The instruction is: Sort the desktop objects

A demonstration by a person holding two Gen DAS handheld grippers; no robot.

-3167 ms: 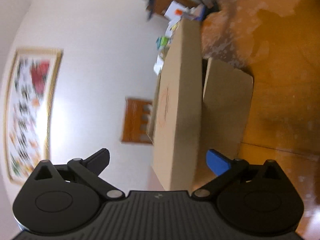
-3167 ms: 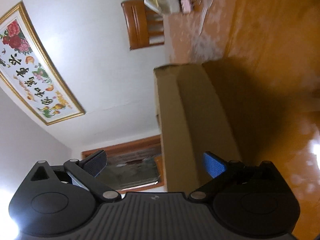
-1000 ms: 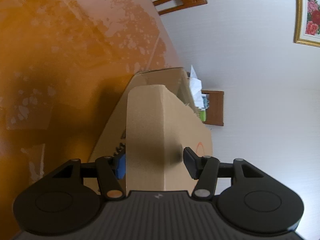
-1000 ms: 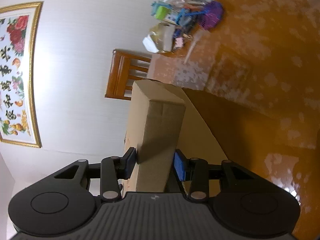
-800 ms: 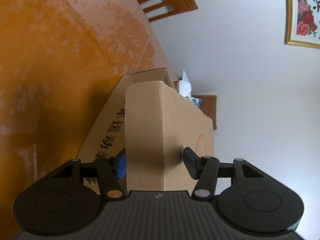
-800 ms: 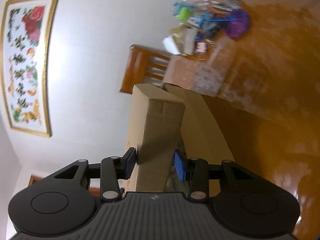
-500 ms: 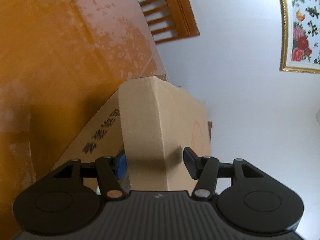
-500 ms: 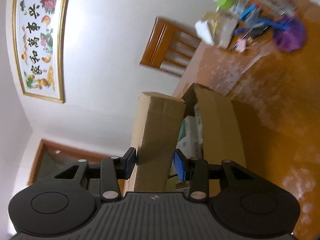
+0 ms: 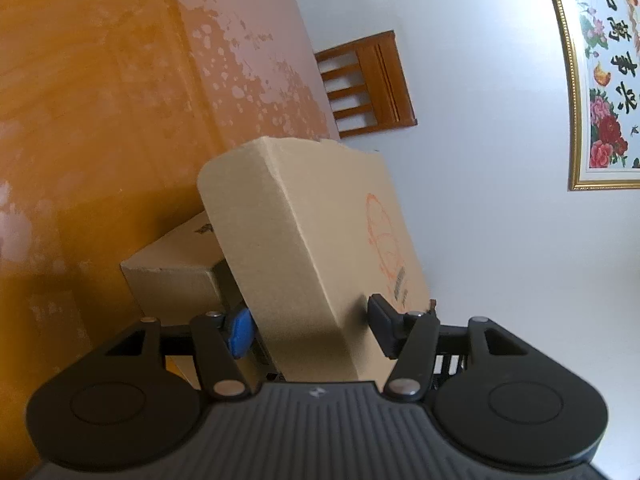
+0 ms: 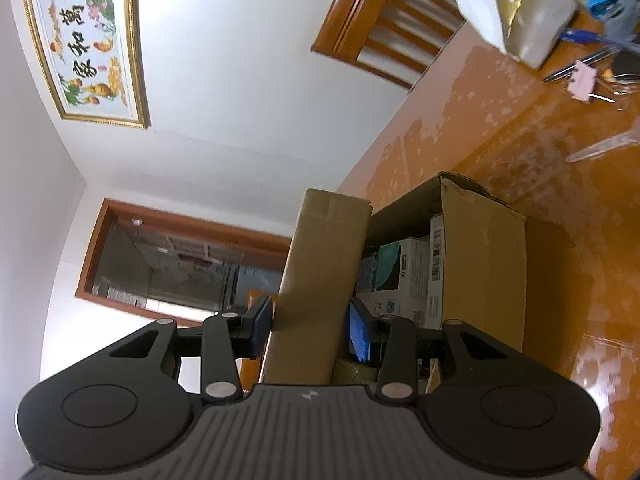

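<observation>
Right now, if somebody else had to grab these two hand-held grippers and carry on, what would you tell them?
Left hand-held gripper: closed on one flap of the cardboard box.
Right hand-held gripper: closed on a box flap too, holding it upright.
The box sits on the wooden table, open on the right wrist view, with small cartons inside.
Loose items, a paper bag and pens among them, lie at the table's far end, not yet sorted.
Left to do: release the flaps and put the loose items away.
</observation>
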